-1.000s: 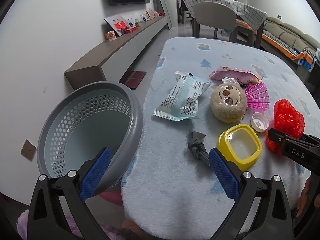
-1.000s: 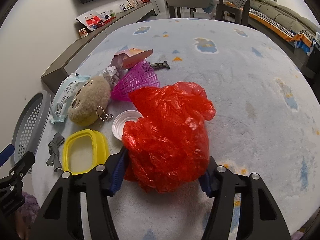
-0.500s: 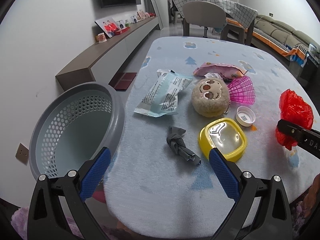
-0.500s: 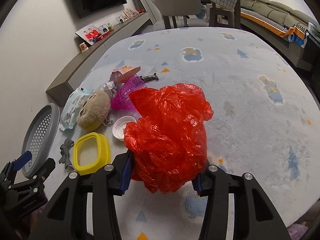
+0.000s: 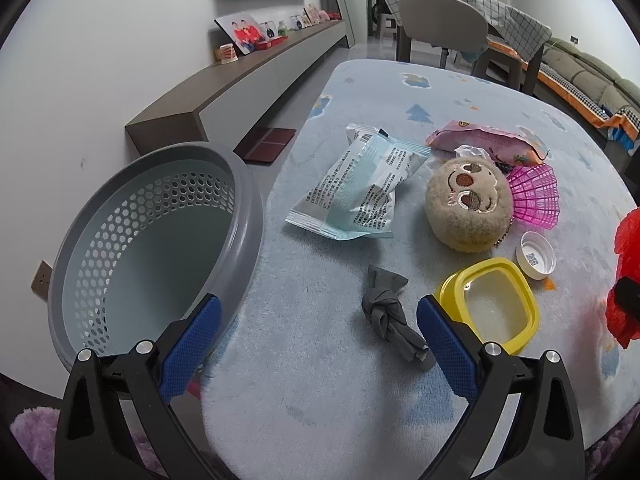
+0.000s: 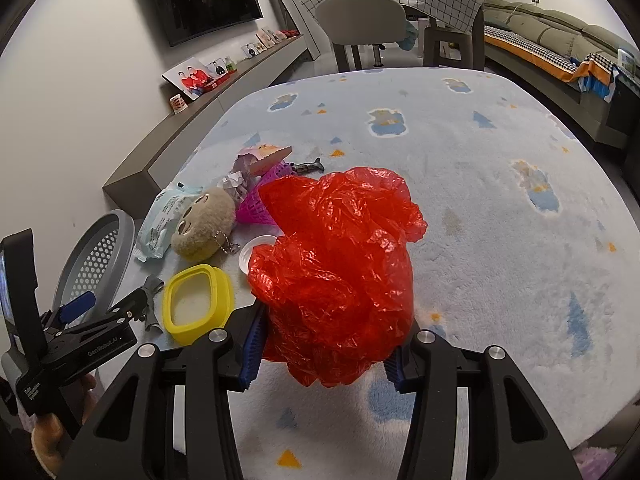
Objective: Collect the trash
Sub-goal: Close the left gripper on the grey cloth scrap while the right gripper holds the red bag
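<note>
My right gripper (image 6: 322, 356) is shut on a crumpled red plastic bag (image 6: 336, 264) and holds it above the table; the bag also shows at the right edge of the left wrist view (image 5: 626, 276). My left gripper (image 5: 316, 340) is open and empty at the table's front left edge, beside the grey perforated basket (image 5: 120, 248); it also shows in the right wrist view (image 6: 104, 308). On the table lie a light blue wrapper (image 5: 360, 188), a pink snack packet (image 5: 484, 144), crumpled paper (image 6: 234, 182) and a knotted grey rag (image 5: 390, 312).
A plush toy (image 5: 468, 204), pink plastic shell (image 5: 534, 196), white cap (image 5: 536, 254) and yellow lid (image 5: 494, 304) sit on the pale blue fleece table cover (image 6: 500, 200). A chair (image 6: 360, 28) stands at the far side. A low shelf (image 5: 240, 80) runs along the left wall.
My right gripper has lifted the red bag off the table and pulled back. My left gripper first backed away, then came closer to the rag and basket.
</note>
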Demonstrator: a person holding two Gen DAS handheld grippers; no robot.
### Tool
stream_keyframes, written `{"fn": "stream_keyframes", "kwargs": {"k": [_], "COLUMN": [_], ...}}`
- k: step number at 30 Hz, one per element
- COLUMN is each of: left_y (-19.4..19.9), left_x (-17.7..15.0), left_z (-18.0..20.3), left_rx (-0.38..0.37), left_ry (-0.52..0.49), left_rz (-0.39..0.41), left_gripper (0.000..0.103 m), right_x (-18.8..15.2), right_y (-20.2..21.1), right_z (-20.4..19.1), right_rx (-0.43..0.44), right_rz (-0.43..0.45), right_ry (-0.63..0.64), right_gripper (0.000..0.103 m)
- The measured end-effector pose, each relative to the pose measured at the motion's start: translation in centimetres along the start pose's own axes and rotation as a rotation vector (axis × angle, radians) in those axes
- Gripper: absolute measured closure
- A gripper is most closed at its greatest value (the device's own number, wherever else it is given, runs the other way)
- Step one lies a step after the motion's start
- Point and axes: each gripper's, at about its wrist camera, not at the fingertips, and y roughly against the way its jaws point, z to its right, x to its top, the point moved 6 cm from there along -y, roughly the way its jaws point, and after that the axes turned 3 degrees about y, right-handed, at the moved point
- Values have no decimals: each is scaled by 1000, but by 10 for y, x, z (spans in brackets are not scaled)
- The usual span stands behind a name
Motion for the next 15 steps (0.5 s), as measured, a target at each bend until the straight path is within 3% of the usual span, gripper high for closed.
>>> {"fn": "stream_keyframes", "kwargs": {"k": [2, 5, 8, 10, 12, 15], "left_y": [-4, -7, -6, -4, 0, 3], "left_x": [0, -1, -2, -4, -4, -4], "left_z": [2, 4, 9, 15, 20, 20], "left_rx": [-6, -33, -73, -116, -133, -141], "left_ry": [-6, -5, -20, -32, -48, -55], "left_rz": [-12, -26, -26, -31, -24, -13], "left_gripper": [23, 34, 55, 76, 83, 84], "right_x": [0, -1, -1, -1, -1, -2], "right_y": [0, -1, -1, -1, -1, -1], "right_z": [1, 2, 3, 2, 2, 3], "right_rx": [2, 1, 1, -1, -1, -1], "right_rz": [1, -2, -5, -2, 0, 1], "right_ry": [-3, -6, -8, -5, -4, -5], "right_gripper": [56, 56, 56, 56, 56, 56]}}
